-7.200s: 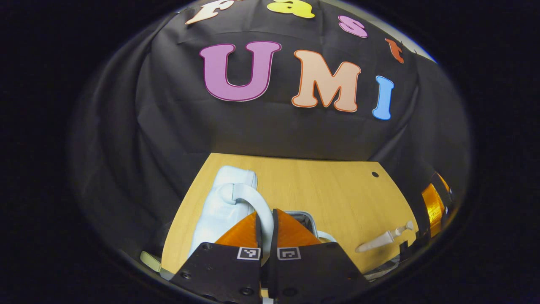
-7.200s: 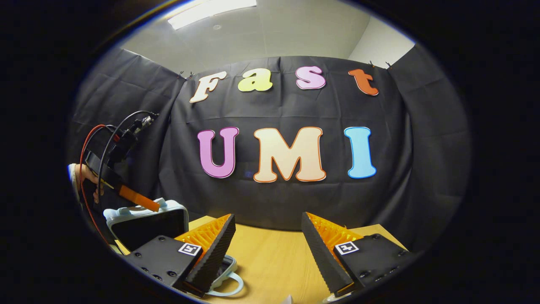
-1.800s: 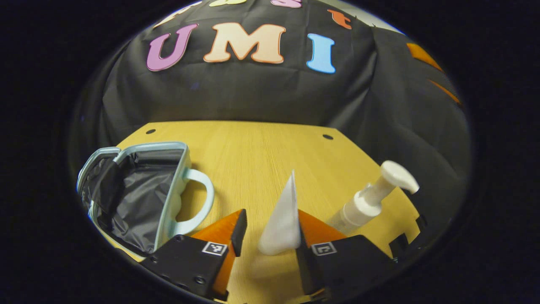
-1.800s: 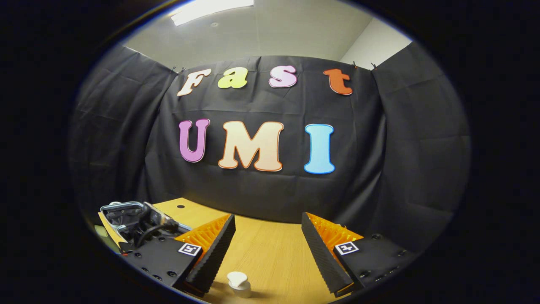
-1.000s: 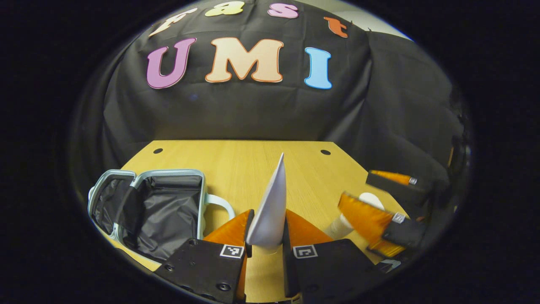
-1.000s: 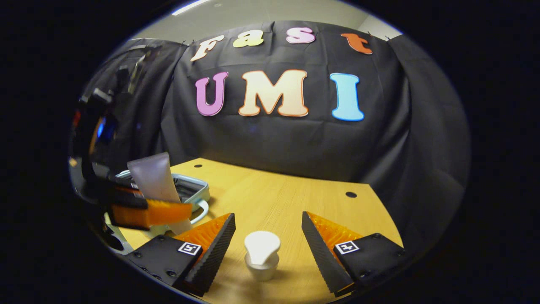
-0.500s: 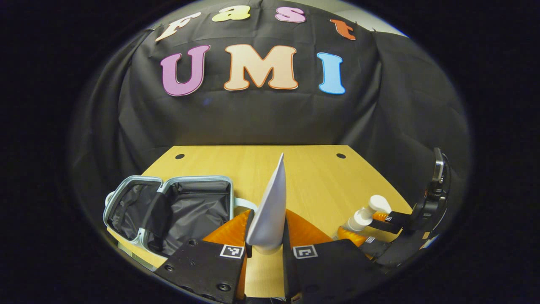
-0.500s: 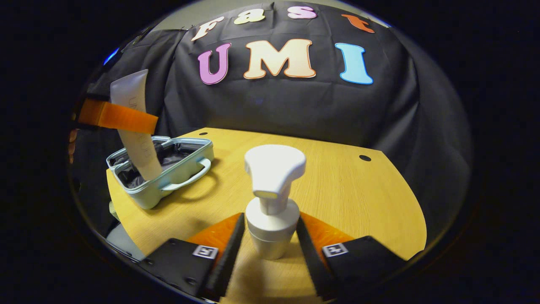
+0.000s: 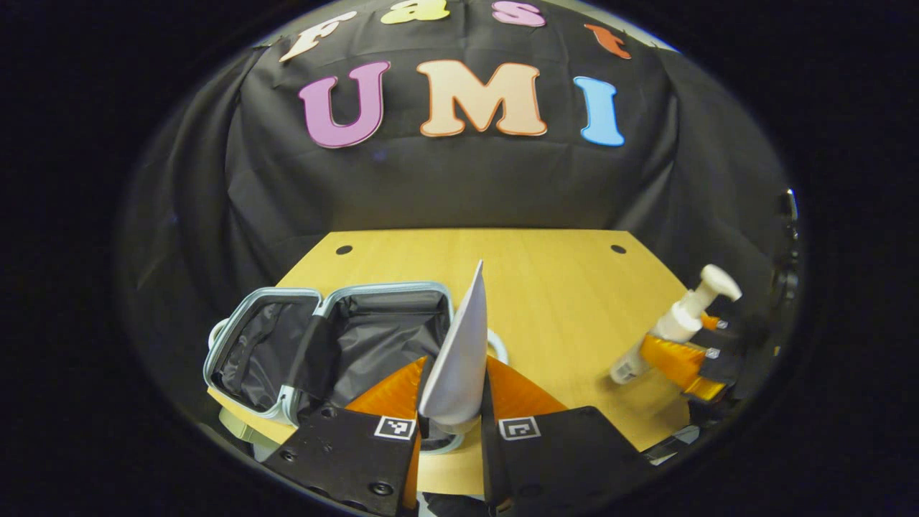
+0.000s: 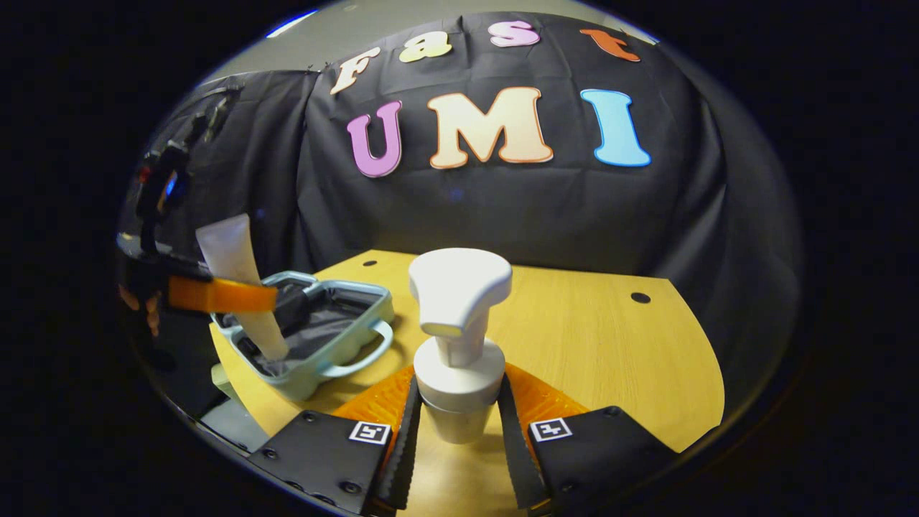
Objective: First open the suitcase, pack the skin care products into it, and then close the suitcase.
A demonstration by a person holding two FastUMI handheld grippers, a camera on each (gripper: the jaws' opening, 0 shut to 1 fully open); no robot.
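A: Suitcase (image 9: 337,337) lies open on the wooden table (image 9: 546,287), near its left front corner, both dark-lined halves facing up. Where is the left gripper (image 9: 451,391) relative to it?

B: Just above the case's near half. In the left gripper view its two fingers are closed onto the sides of a white tube (image 9: 459,352), which stands up between them with its flat crimped end on top.

A: Does the right gripper view agree?

B: Yes. There the left gripper (image 10: 237,296) clasps the tube (image 10: 237,280) around its middle, and the tube's lower end hangs over the lined inside of the suitcase (image 10: 316,330). Whether it touches the lining, I cannot tell.

A: And the right gripper (image 10: 454,416)?

B: Its fingers press on either side of a white pump bottle (image 10: 456,345), just below the collar, with the pump head pointing up and forward. The table (image 10: 610,345) shows beyond it.

A: Is the bottle standing on the table?

B: In the left gripper view the pump bottle (image 9: 675,323) is tilted, held in the right gripper (image 9: 682,355) near the table's right edge, well apart from the suitcase. Its base looks raised off the wood.
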